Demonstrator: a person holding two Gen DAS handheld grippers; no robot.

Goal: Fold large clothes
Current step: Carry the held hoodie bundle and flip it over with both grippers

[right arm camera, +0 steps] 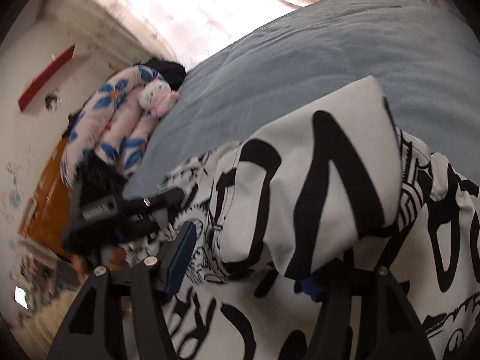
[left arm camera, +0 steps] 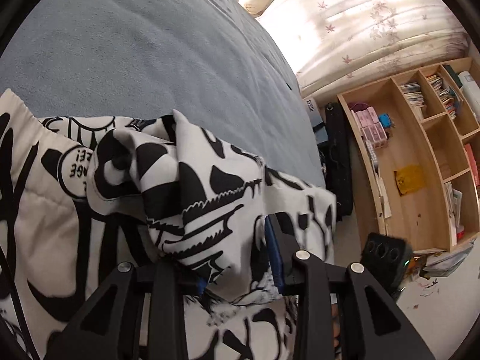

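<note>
On a grey-blue fleece bedspread (left arm camera: 144,48), the left gripper (left arm camera: 240,258) pinches a fold of the white, black-printed padded garment (left arm camera: 210,186), while the right gripper (right arm camera: 249,258) straddles another fold, its grip unclear.

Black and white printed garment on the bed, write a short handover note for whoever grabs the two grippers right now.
Left gripper: a bunched fold of the black and white garment sits between its blue pads; it looks clamped on it.
Right gripper: jaws stand apart, with a thick fold of the same garment lying between them; not clearly pinched.
Garment: on the blue-grey blanket, near the bed edge, bunched and overlapping itself.
Done: some layers are already turned over one another.
Left: regrip on the right, smooth the bunches, finish the fold into a flat, tidy shape.
</note>
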